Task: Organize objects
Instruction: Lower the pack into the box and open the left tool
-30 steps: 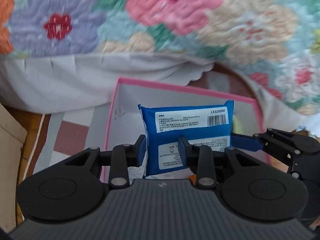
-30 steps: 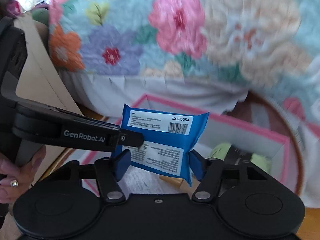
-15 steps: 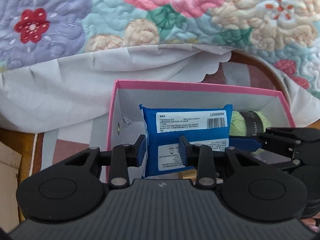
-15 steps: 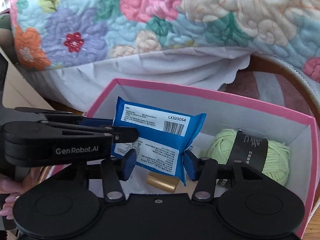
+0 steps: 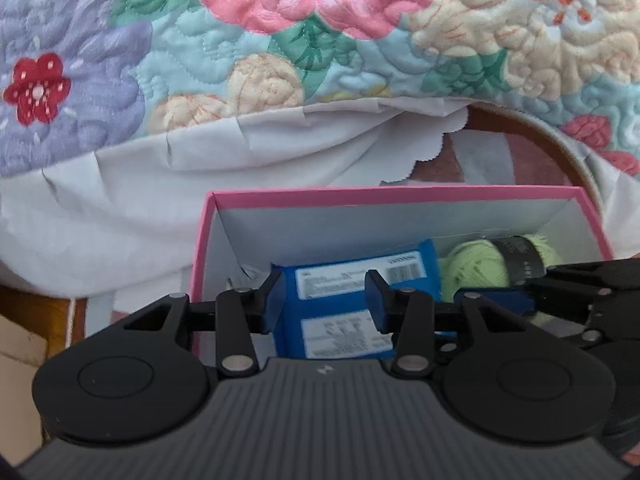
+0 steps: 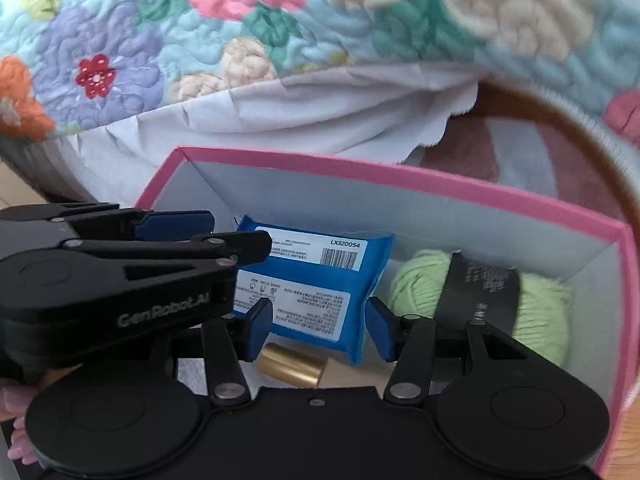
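Blue plastic packet with white printed labels (image 6: 316, 284): low centre of frame, inside the pink-rimmed grey cardboard box (image 6: 400, 178). Right claw (image 6: 318, 326) brackets its lower edge, pads at both sides; contact unclear. Left claw (image 5: 326, 300), jaws just widened, spread astride it. Gold metal cylinder (image 6: 290, 368) below; pale green yarn ball (image 6: 536, 312) right. Floral quilt (image 5: 320, 40) beyond.

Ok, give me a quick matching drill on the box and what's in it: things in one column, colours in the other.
Things:
1. packet
2. yarn
3. tube
4. box rim

Colours:
a. gold
b. pink
c. blue
d. pale green

Pairs: 1-c, 2-d, 3-a, 4-b
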{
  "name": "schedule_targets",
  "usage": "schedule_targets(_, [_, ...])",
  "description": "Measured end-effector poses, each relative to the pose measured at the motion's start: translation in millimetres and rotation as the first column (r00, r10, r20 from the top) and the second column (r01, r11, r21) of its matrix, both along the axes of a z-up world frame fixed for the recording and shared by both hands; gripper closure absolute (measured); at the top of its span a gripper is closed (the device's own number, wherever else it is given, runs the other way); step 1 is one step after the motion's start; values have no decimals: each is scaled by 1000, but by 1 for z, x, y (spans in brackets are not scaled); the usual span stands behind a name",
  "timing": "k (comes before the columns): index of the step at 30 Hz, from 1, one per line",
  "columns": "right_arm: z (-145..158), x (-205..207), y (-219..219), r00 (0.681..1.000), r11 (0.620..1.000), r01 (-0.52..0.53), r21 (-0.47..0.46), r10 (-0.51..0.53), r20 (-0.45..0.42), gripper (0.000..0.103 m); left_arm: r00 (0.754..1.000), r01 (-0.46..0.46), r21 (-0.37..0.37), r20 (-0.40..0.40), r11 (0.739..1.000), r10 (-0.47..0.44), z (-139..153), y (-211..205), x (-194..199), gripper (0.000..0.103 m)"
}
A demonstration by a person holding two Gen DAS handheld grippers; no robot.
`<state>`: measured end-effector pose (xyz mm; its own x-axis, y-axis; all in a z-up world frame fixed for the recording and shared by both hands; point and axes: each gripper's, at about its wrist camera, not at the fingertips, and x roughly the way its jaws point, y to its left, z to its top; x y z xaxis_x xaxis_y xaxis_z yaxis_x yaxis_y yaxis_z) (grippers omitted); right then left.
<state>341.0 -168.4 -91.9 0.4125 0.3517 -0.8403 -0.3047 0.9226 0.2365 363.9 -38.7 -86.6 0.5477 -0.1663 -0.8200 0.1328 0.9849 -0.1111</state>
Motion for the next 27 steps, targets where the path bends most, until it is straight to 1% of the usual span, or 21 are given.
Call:
schedule_targets(2, [12, -10, -6, 999, 1000, 1, 20, -2, 36, 46, 1000, 2, -11, -1, 1000, -2, 6, 1, -7, 60])
schedule_targets(5, [29, -29, -17, 997, 999, -15, 41, 12, 74, 45, 1000, 7, 2, -9, 1000, -7, 16, 1, -21, 59])
schedule_targets(8, [44, -50, -24, 992, 999, -40, 25, 37, 122, 45, 999, -6, -12, -46, 1000, 6, 26, 5, -35, 57])
schedule_targets(11, [61, -67, -29, 985, 998, -54, 16, 50, 165, 45, 997, -35, -12, -65, 999, 34, 40, 13, -49, 55])
schedule_targets(13, [77, -77, -33, 980, 998, -64, 27, 58, 191, 42, 997, -32, -10, -70, 999, 31, 53, 15, -56, 54])
schedule_targets(14, [87, -82, -36, 977, 997, -69, 38, 60, 206, 40, 998, -25, -13, -66, 1000, 24, 62, 16, -62, 54])
schedule_targets(16, [102, -92, -41, 972, 995, -76, 57, 61, 229, 39, 1000, -19, -38, -24, 999, 18, 84, 20, -73, 53])
schedule_targets(17, [109, -97, -43, 969, 995, -79, 64, 61, 240, 38, 1000, -21, -48, 5, 999, 21, 96, 21, -81, 52])
schedule_targets(19, [123, -110, -47, 963, 995, -79, 62, 60, 265, 37, 999, -25, -56, 28, 998, 27, 112, 24, -93, 49])
schedule_targets(26, [161, -147, -51, 948, 996, -79, 39, 63, 311, 35, 998, -38, -44, 48, 998, 40, 160, 31, -138, 44])
schedule_targets(27, [166, -154, -53, 947, 997, -73, 35, 59, 315, 34, 998, -43, -31, 53, 999, 44, 166, 32, -145, 43])
